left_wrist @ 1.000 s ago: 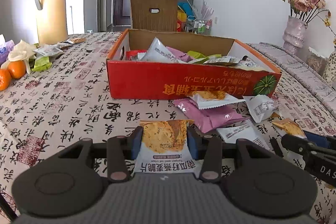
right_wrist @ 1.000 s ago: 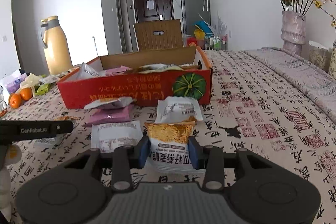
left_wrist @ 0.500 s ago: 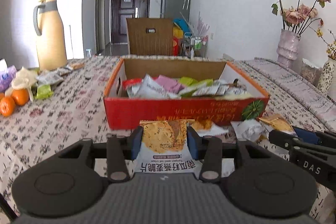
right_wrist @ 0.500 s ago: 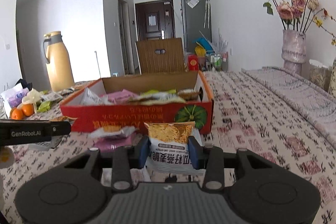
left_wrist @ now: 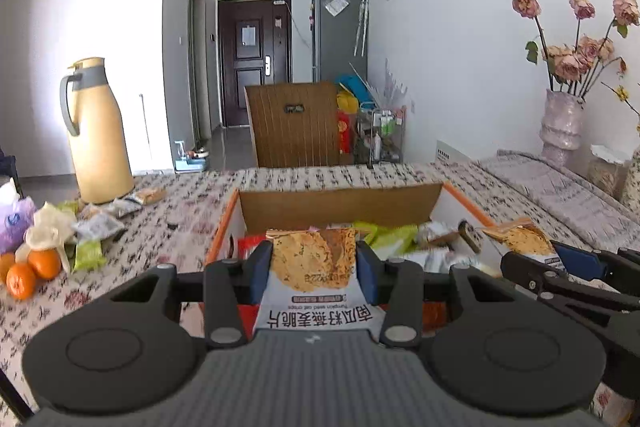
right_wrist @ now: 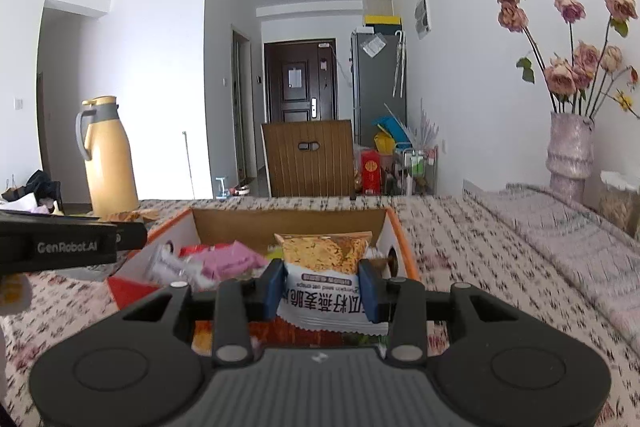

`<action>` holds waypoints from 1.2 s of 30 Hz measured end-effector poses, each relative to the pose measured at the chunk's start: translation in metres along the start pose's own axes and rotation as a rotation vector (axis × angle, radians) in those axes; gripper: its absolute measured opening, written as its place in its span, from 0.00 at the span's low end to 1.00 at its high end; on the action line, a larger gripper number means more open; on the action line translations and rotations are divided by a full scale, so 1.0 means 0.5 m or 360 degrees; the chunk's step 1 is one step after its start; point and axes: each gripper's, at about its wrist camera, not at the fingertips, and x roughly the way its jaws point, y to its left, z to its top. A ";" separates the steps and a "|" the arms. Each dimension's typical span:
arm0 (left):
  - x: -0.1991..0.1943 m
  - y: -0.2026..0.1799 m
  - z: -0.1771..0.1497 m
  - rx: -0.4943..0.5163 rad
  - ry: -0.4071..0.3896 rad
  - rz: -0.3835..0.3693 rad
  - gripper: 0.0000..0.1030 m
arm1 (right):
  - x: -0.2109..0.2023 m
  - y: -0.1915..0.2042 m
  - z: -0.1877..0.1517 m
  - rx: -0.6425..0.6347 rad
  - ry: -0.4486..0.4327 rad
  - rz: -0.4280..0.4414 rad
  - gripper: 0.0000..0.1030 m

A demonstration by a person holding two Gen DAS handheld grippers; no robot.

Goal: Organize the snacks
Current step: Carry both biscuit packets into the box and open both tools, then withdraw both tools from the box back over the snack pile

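My left gripper (left_wrist: 313, 265) is shut on a white-and-orange oat crisp packet (left_wrist: 316, 287), held above the near edge of the red cardboard box (left_wrist: 340, 201). My right gripper (right_wrist: 322, 281) is shut on a like crisp packet (right_wrist: 326, 275), held above the same box (right_wrist: 288, 225) at its right end. The box holds several snack packets, among them pink ones (right_wrist: 232, 259) and green ones (left_wrist: 390, 237). The right gripper with its packet (left_wrist: 520, 239) also shows at the right of the left wrist view. The left gripper's arm (right_wrist: 60, 247) shows at the left of the right wrist view.
A yellow thermos jug (left_wrist: 98, 135) stands at the back left of the patterned table (left_wrist: 168, 211). Loose packets (left_wrist: 96, 227) and oranges (left_wrist: 28, 269) lie at the left. A vase of dried roses (left_wrist: 562, 123) stands at the far right. A wooden chair back (left_wrist: 296, 125) is behind the table.
Both grippers have risen from the table and moved forward, each with its packet, from in front of the box to above it. The loose packets in front of the box have dropped out of view.
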 end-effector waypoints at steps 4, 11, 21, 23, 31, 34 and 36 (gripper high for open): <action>0.029 -0.004 0.025 0.0002 -0.0030 0.0013 0.44 | 0.038 0.003 0.027 -0.0005 -0.0025 -0.0005 0.37; 0.106 0.006 0.062 -0.0065 -0.0033 0.0051 0.44 | 0.118 0.008 0.058 -0.0012 -0.0036 -0.0026 0.37; 0.206 0.027 0.016 -0.0133 0.0104 0.0035 0.43 | 0.186 -0.004 0.030 0.0049 0.0014 -0.0026 0.37; 0.203 0.026 0.012 -0.0130 0.0098 0.0024 0.44 | 0.183 -0.005 0.029 0.0051 0.0008 -0.0034 0.38; 0.181 0.038 0.012 -0.0205 0.0018 0.0093 0.97 | 0.188 -0.013 0.018 0.0081 0.0046 -0.0102 0.82; 0.179 0.047 0.014 -0.0243 0.0007 0.0128 1.00 | 0.181 -0.021 0.016 0.0116 0.0014 -0.0139 1.00; 0.181 0.050 0.014 -0.0253 0.0021 0.0129 1.00 | 0.181 -0.024 0.015 0.0135 0.0019 -0.0135 1.00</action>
